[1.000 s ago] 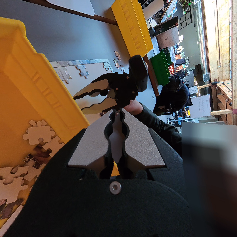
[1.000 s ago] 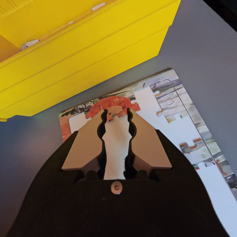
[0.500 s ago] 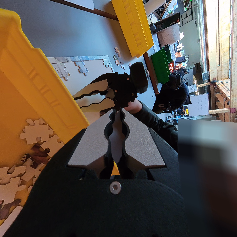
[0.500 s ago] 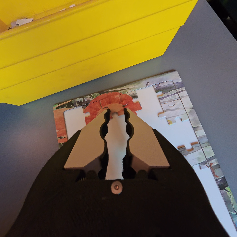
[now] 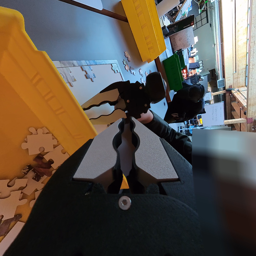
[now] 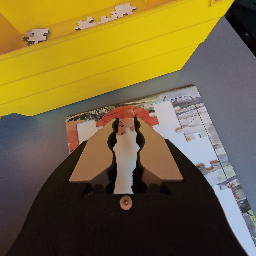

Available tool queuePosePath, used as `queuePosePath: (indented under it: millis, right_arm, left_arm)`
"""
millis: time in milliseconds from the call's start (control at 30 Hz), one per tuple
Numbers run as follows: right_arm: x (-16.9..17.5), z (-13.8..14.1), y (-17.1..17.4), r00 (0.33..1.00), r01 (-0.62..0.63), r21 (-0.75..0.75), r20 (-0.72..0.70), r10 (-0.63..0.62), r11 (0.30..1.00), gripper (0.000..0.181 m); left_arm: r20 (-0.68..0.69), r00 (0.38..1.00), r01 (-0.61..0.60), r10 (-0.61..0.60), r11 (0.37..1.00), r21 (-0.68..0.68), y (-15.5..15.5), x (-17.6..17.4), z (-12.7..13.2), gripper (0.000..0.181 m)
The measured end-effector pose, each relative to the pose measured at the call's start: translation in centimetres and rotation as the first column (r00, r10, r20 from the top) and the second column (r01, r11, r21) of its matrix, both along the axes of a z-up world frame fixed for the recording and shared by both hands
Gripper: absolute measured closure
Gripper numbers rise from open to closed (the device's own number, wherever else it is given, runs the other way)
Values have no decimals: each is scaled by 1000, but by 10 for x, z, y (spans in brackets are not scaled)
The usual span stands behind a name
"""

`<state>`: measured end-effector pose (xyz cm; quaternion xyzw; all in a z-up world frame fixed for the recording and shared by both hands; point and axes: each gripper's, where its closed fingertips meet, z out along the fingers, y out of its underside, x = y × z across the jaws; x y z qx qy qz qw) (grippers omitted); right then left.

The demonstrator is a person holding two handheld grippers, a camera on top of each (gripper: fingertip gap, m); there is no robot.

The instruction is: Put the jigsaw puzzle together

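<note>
The puzzle board lies on the grey table, with edge pieces and a red-orange patch of pieces fitted at its far end and a white bare middle. My right gripper is open and empty, with its tips just above the red-orange pieces. It also shows in the left wrist view, held by a hand over the board. My left gripper is held above the near corner of a yellow bin. Its jaws are nearly together with nothing between them. Loose pieces lie in the bin.
The yellow bin stands just beyond the board, with several pieces inside. A few loose pieces lie on the table beyond the board. A second yellow bin and a green bin stand farther off. A person in dark clothes sits beyond. Spacing between my two grippers at the tips: around 15 cm.
The right gripper has lifted and tipped up a little over the board, so the inside of the bin now shows. Its jaws stay open. The left gripper has hardly moved.
</note>
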<state>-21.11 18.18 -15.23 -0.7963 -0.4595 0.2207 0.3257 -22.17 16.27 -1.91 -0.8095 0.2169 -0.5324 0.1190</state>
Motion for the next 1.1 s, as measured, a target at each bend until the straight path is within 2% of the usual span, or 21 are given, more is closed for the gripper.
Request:
queuePosePath:
  millis: [200, 500, 667, 767, 867, 1100]
  right_arm:
    - [-3, -7, 0, 1000, 7, 6, 16, -7, 1000, 160]
    - [5, -2, 9, 998, 34, 77, 52, -38, 996, 160]
    - [19, 11, 19, 995, 96, 51, -33, -95, 994, 165]
    - [16, 7, 17, 996, 83, 25, -43, -82, 996, 171]
    - [14, -3, 11, 999, 31, 26, 22, -32, 999, 179]
    - [10, -1, 3, 1000, -10, 18, 17, 9, 1000, 179]
  left_arm:
    - [2, 1000, -14, 14, 1000, 0, 2, -2, 0, 177]
    - [0, 1000, -8, 8, 1000, -1, 1, -1, 0, 177]
    - [3, 1000, -17, 17, 1000, -1, 2, -3, 1, 177]
    - [0, 1000, -18, 18, 1000, -4, 3, -3, 0, 177]
    - [-4, 1000, -16, 16, 1000, -8, 2, -2, -1, 177]
    - [-5, 1000, -16, 16, 1000, -10, 2, -2, -2, 177]
